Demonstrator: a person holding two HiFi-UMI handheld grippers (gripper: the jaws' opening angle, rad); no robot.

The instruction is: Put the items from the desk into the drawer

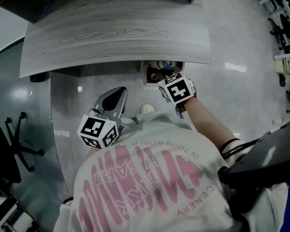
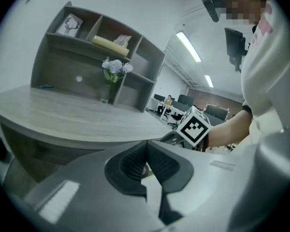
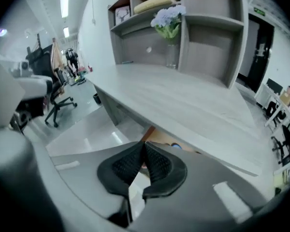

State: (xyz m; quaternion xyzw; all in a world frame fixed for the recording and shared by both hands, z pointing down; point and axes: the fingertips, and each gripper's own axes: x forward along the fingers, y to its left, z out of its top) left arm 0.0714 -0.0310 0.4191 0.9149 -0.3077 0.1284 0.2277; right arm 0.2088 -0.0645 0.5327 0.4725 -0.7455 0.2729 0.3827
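An open drawer [image 1: 151, 74] shows under the front edge of the grey wooden desk [image 1: 116, 33], with a few small coloured items inside. My right gripper [image 1: 170, 79] hangs just above the drawer, its marker cube [image 1: 178, 89] facing up. In the right gripper view my right gripper [image 3: 144, 146] is shut with nothing between the pads, and the drawer's orange inside [image 3: 160, 137] lies below the desk edge. My left gripper [image 1: 119, 94] is off to the left of the drawer, over the floor. In the left gripper view my left gripper [image 2: 146, 147] is shut and empty.
A shelf unit [image 2: 87, 42] with a vase of pale flowers [image 2: 114, 70] stands at the back of the desk. Office chairs stand at the left [image 1: 19, 144] and right [image 1: 261, 163]. A small white round thing [image 1: 147, 109] lies on the floor near the person's body.
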